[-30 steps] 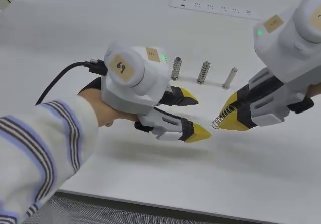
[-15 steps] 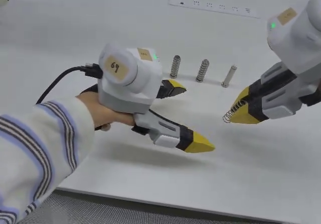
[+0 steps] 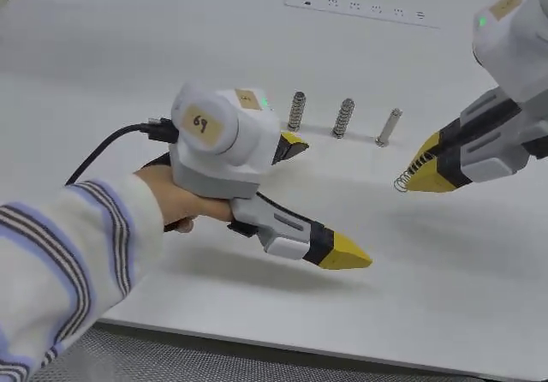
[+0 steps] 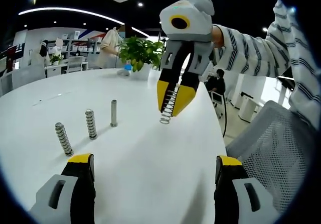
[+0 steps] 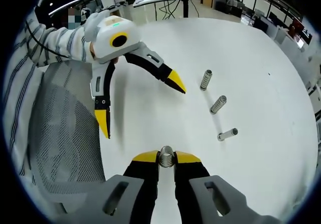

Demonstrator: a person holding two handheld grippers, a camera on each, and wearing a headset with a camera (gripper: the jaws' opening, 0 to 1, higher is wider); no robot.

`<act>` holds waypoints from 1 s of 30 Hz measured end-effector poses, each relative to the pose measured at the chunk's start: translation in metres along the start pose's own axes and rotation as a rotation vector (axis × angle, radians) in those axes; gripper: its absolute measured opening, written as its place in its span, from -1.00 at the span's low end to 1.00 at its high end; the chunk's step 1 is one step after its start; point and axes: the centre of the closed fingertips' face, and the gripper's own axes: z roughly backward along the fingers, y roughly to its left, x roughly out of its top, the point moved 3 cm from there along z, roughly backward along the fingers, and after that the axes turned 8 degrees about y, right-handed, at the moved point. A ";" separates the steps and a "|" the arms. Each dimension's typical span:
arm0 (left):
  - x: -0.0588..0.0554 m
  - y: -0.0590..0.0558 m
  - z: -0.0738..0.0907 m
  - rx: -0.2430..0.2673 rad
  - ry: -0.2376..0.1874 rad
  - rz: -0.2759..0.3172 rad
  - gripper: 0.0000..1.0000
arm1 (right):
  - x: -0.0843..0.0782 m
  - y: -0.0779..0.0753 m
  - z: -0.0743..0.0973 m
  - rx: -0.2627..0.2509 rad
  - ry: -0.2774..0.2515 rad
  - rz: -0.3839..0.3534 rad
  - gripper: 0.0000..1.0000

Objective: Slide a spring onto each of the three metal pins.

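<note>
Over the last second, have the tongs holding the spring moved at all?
Yes. The right tongs with the spring moved rightward and nearer the bare pin.

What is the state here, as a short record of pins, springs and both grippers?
sprung pins: left pin and middle pin in the head view
bare pin: rightmost, upright on the table
right gripper: shut on a spring, off the table, short of the bare pin
left gripper: open, holds nothing
left to do: one spring
</note>
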 end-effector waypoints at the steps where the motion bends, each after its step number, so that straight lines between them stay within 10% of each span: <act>1: 0.000 0.000 0.000 0.001 0.000 0.002 0.96 | 0.001 -0.003 0.003 -0.014 -0.003 -0.020 -0.84; 30: 0.006 0.018 0.007 0.059 -0.008 0.010 0.96 | 0.028 -0.076 0.023 -0.117 0.065 -0.051 -0.84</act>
